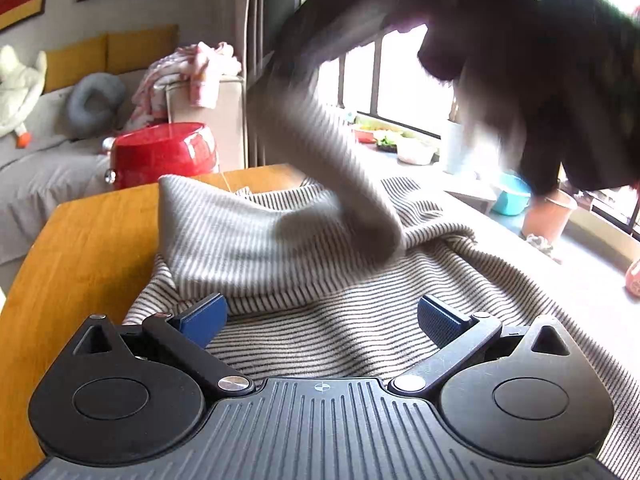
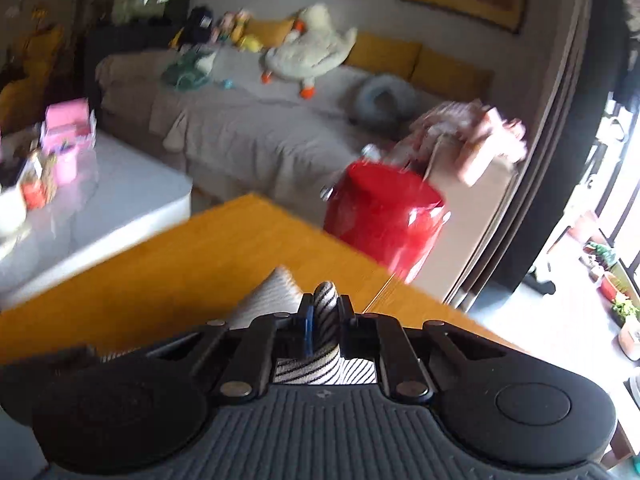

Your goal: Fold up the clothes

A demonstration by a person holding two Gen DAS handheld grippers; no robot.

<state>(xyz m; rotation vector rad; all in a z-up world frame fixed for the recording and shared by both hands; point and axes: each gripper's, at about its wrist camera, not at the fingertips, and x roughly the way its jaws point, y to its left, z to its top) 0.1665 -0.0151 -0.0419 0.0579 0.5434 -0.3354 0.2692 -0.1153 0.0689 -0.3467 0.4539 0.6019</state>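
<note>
Living room, wooden table (image 1: 80, 240) in front of a grey sofa (image 2: 240, 128), red stool (image 1: 164, 152) at far left. Left gripper (image 1: 322, 316) spread wide, low over striped garment (image 1: 320, 320) on the table. Right gripper (image 2: 324, 312) pinches a striped fold, lifted sleeve blurred at right.

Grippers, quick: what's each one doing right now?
Left gripper: open, empty, over the striped garment.
Right gripper: closed on a fold of the striped garment.
</note>
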